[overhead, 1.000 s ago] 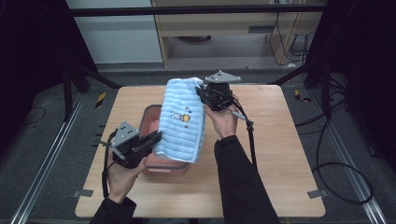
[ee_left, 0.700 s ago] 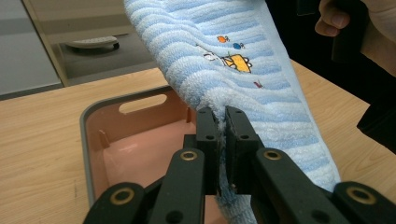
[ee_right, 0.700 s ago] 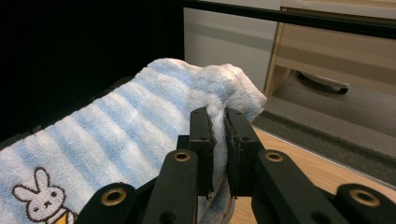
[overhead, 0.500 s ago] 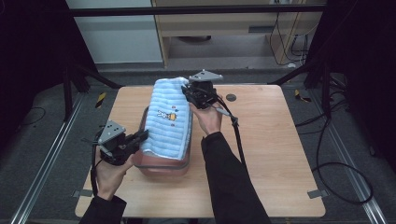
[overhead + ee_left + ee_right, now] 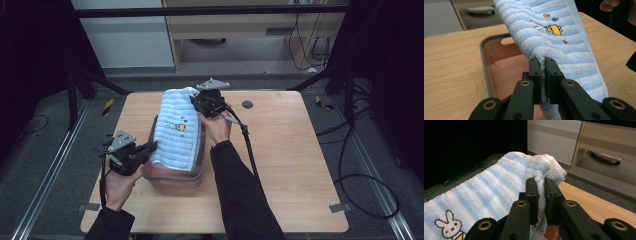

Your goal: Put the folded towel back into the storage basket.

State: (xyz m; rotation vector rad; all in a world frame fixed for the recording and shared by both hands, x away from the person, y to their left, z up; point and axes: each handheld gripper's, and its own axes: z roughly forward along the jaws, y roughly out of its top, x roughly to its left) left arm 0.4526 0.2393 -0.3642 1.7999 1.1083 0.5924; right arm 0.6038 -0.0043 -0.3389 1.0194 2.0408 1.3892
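Towel (image 5: pixel 177 131) is held stretched between both grippers above the pink tub (image 5: pixel 172 176); lowering into the tub judged under way, not finished. Left gripper (image 5: pixel 150 147) is clamped on the towel's near edge, fabric pinched between its closed jaws as seen in the left gripper view (image 5: pixel 542 65); right gripper (image 5: pixel 196 102) is clamped on the far edge, a bunched fold caught between its closed jaws in the right gripper view (image 5: pixel 540 183).

Done, as judged: both ends gripped, towel spread lengthwise over the tub. Left, as judged: towel to be laid down or dropped in, both grips released; tub interior below the left gripper is seen bare (image 5: pixel 509 67), so nothing is settled inside yet.

Towel look: light blue and white stripes, terry pile, small rabbit print with orange patch roughly midway between the grippers (image 5: pixel 547 27); cloth is arched, higher toward the right gripper, sagging toward the left gripper; one long edge hangs past the tub rim onto the counter (image 5: pixel 300 165) side. Tub: pink with grey rim, handle cut-out at the end beyond the left gripper.
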